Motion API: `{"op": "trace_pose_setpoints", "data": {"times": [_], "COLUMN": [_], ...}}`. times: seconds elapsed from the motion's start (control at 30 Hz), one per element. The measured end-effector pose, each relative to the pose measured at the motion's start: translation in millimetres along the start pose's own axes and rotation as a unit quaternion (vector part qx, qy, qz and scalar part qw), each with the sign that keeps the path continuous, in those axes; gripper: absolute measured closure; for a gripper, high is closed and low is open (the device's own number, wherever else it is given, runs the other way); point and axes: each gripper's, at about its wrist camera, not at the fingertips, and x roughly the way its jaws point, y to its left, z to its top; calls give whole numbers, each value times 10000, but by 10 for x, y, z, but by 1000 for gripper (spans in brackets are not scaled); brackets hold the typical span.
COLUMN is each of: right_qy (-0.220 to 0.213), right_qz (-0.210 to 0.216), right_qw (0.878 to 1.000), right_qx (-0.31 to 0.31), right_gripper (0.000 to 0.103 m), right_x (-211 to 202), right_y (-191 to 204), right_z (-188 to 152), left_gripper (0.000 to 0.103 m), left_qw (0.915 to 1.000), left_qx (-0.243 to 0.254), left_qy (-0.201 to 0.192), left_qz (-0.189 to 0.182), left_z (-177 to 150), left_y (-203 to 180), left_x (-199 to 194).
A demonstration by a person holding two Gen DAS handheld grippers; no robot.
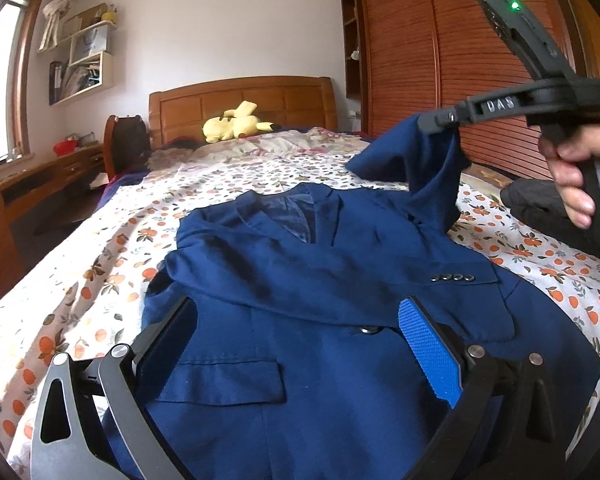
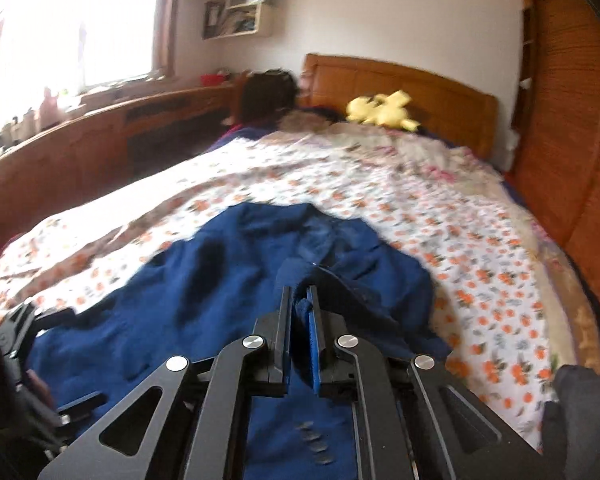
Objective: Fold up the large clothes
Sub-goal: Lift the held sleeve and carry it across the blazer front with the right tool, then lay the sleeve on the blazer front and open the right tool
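Note:
A navy blue suit jacket (image 1: 300, 288) lies front up on the flowered bedspread (image 1: 80, 280), collar toward the headboard. One sleeve lies folded across its chest, cuff buttons (image 1: 454, 278) showing. My left gripper (image 1: 296, 320) is open just above the jacket's lower front, jaws wide apart. My right gripper (image 1: 436, 122) is shut on the jacket's other sleeve (image 1: 416, 156) and holds it lifted above the jacket's right shoulder. In the right wrist view the right gripper (image 2: 300, 304) pinches blue cloth, with the jacket (image 2: 204, 300) spread below.
A yellow plush toy (image 1: 236, 122) lies by the wooden headboard (image 1: 244, 100). A wooden wardrobe (image 1: 440, 48) runs along the bed's right side. A dark garment (image 1: 540, 204) lies at the bed's right edge. A desk (image 1: 40, 176) and window stand left.

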Motion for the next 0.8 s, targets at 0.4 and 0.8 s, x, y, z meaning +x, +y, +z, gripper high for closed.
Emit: {"op": "trace_pose_setpoints", "data": {"times": [0.4,0.8], "right_qy": [299,1034], "right_qz": [-50,-202], "right_qw": [9994,9943], "right_qx": [-174,184], "right_gripper": [80,68], "right_x": [-16,310], "right_y": [251,30], "right_z": [-300,-1180], "left_gripper": [2,2], "left_qw": [9999,9998], "left_qx": [-3,100], "left_qy": [38,147], "left_qz": [98,84], "left_z": [-45,-100], "left_y": [101,45], "left_x": [-73,-43]}}
